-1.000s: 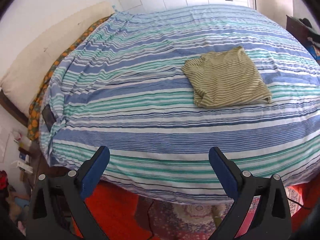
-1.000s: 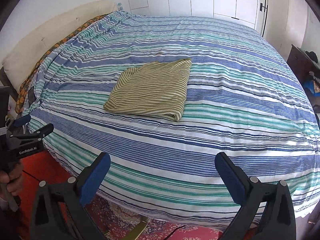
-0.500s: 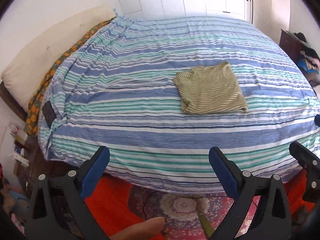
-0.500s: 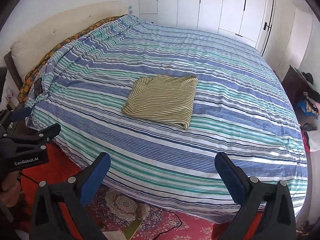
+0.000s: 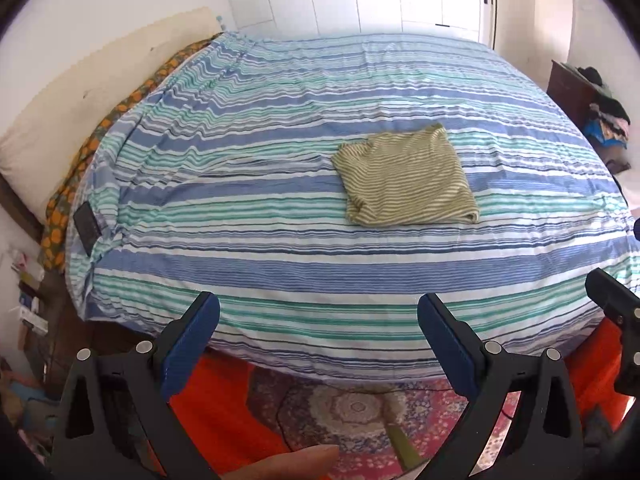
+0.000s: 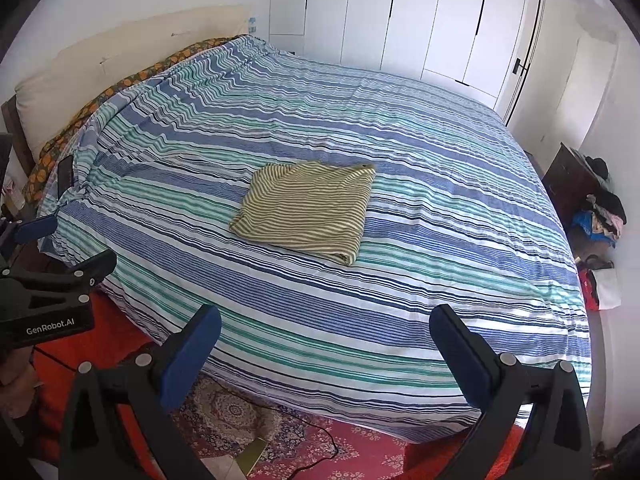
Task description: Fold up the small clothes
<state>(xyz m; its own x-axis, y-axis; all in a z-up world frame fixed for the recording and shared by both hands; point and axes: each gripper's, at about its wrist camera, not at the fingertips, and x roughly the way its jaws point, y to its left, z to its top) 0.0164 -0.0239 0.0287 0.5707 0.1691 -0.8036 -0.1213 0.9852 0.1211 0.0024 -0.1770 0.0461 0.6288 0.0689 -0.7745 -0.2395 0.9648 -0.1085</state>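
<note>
**Both grippers free, shirt folded on the bed**

Your left gripper (image 5: 318, 344) and your right gripper (image 6: 324, 348) both hang over the patterned rug (image 5: 352, 408), short of the near edge of the bed (image 6: 400, 320) — jaws spread wide, nothing between them. Farther in, around the middle of the striped cover, the olive striped shirt (image 6: 306, 210) lies folded into a flat square, well apart from both grippers. Behind the far edge stand white wardrobe doors (image 6: 400, 20).
</note>
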